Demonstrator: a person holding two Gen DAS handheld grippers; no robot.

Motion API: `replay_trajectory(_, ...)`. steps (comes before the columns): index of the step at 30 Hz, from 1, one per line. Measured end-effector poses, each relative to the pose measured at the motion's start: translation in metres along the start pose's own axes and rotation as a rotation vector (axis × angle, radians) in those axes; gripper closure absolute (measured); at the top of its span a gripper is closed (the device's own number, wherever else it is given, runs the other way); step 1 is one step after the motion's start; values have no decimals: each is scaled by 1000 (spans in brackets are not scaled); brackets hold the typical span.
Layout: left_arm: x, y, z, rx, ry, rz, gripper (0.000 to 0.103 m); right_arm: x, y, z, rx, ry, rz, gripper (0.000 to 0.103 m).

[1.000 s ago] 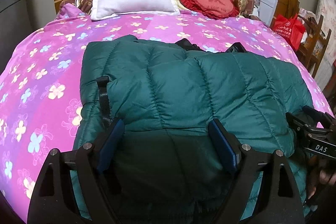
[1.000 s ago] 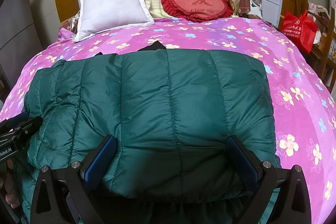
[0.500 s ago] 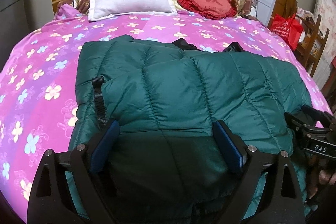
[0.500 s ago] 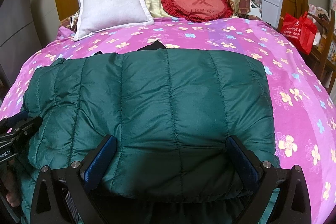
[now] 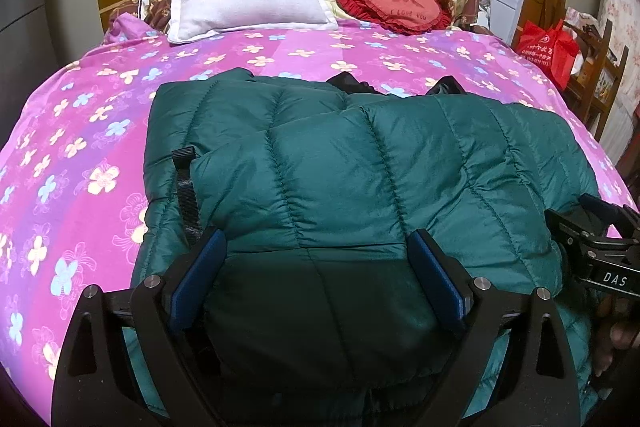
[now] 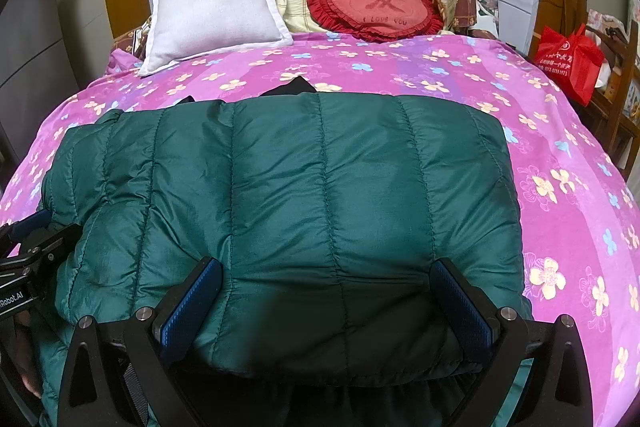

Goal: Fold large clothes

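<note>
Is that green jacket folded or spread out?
Folded: the green jacket lies doubled over on the bed cover, its upper layer's edge resting over a lower layer.

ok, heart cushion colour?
Red, with a ruffled edge and paler centre; heart cushion shows best in the right wrist view.

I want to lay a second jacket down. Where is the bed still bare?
Bare bedspread lies right of the green jacket, and a band runs between it and the white pillow and red heart cushion. The near edge is crowded by both grippers.
</note>
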State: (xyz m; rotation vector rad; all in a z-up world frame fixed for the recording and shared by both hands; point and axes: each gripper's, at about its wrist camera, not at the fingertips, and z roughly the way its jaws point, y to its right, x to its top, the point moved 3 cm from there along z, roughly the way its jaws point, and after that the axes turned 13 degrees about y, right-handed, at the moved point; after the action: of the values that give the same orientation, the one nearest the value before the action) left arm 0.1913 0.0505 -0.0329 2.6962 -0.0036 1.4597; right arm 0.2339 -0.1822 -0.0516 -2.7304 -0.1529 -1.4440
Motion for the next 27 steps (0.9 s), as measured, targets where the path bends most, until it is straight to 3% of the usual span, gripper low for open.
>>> replay_trajectory(17,4,-2,-6,-8,24,-1,7,2,-1,-3,5,12,3,0)
replay_trajectory(23,27,-18,-35,46,152,-59,7,24,-6,-43,35,123,23,0)
replay_trajectory(27,26,-27,-38,31,104,-110,7,31,-11,-63,10,168,-11,0)
